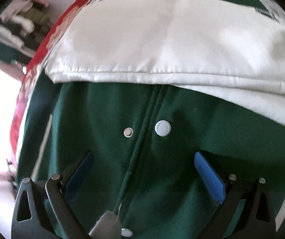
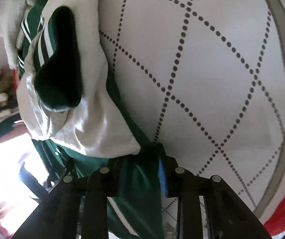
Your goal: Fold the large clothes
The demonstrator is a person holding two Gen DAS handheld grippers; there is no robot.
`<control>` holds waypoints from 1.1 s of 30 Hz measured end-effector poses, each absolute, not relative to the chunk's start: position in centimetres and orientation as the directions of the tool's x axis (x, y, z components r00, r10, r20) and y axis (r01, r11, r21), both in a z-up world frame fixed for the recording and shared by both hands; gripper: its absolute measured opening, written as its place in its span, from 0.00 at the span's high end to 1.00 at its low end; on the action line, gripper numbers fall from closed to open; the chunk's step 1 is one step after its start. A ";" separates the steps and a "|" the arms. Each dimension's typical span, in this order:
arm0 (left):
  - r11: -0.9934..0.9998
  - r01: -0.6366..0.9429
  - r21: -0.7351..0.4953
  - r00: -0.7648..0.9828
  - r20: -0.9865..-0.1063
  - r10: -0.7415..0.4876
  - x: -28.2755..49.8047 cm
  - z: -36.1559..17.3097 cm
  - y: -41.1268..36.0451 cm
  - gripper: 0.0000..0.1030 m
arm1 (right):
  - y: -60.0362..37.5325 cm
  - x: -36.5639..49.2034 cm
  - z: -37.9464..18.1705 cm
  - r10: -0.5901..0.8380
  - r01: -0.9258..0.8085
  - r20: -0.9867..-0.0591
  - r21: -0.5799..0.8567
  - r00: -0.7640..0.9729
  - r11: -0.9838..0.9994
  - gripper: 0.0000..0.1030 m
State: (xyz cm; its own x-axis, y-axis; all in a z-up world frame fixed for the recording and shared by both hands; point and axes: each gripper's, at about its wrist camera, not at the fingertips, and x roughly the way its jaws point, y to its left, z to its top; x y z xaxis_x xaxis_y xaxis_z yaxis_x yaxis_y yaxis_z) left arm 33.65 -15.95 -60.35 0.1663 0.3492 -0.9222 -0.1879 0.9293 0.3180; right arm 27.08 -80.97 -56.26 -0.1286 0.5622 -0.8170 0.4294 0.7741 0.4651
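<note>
- Left-wrist view, far left: blurred shelf of stacked clothes, out of focus; no writing readable.
- Red patterned cover, running along the left edge beneath the garment; print blurred.
- Green jacket, varsity style, lying flat on the cover and filling the lower half of the view; front placket runs up the middle.
- White sleeve, satin-like, folded across the jacket's chest above the placket.
- Snap socket, small metal ring, left of the placket.
- Snap cap, pale round button right of the placket; lettering circles its rim but is too small to read.
- Hang tag, grey card on a string at the bottom edge; no legible print.
- Left gripper, over the jacket's front, jaws wide apart, blue pads either side of the placket, nothing between them but the cloth below.
- Right-wrist view, left: same jacket bunched, white sleeve with dark green cuff and white stripes.
- Right gripper, jaws narrowly apart, a fold of green jacket fabric between the pads; whether the pads press on it I cannot tell.
- White sheet, dotted diamond pattern with grey border, right of the jacket.
</note>
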 end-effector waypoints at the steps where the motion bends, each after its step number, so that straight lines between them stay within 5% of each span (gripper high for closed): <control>1: 0.935 -0.189 0.300 0.167 -0.929 0.331 33.6 -60.3 -15.6 0.00 | -81.0 27.0 -56.3 0.558 0.422 -0.821 0.466 -0.121 0.777 0.80; 5: 0.956 -0.175 0.235 0.145 -0.954 0.261 33.3 -60.1 -14.3 0.00 | -81.5 25.1 -55.6 0.550 0.463 -0.831 0.455 -0.086 0.761 0.91; 11: 0.938 -0.021 0.347 0.143 -0.927 0.346 30.5 -59.1 -14.3 0.00 | -81.5 19.1 -56.6 0.629 0.621 -0.767 0.432 -0.128 0.653 0.92; 14: 0.922 0.002 0.386 0.133 -0.914 0.383 28.5 -59.0 -13.7 0.00 | -81.2 18.9 -56.5 0.585 0.555 -0.795 0.419 -0.158 0.719 0.91; 20: 0.902 -0.047 0.428 0.118 -0.895 0.431 26.1 -57.1 -14.1 0.00 | -77.5 20.3 -51.3 0.396 0.311 -0.896 0.326 -0.198 0.893 0.61; 25: 0.875 0.016 0.484 0.203 -0.859 0.471 22.8 -53.7 -18.4 0.00 | -76.1 17.0 -46.8 0.209 0.159 -0.957 0.179 -0.200 0.971 0.52; 29: 0.874 0.075 0.480 0.232 -0.861 0.453 20.0 -52.0 -22.6 0.00 | -78.1 13.3 -44.9 0.141 0.159 -0.961 0.105 -0.240 0.982 0.39; 33: 0.834 0.143 0.533 0.268 -0.832 0.486 16.5 -51.6 -27.9 0.00 | -82.2 10.9 -43.5 0.064 0.174 -0.970 0.023 -0.235 0.984 0.37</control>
State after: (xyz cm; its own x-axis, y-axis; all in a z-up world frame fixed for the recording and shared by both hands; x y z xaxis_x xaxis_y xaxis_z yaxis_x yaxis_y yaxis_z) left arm 16.49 -27.90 -51.65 0.2676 0.4857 -0.8321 0.1426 0.8342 0.5328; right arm 10.94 -82.25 -43.46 -0.2346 0.0641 -0.9700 0.1743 0.9844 0.0229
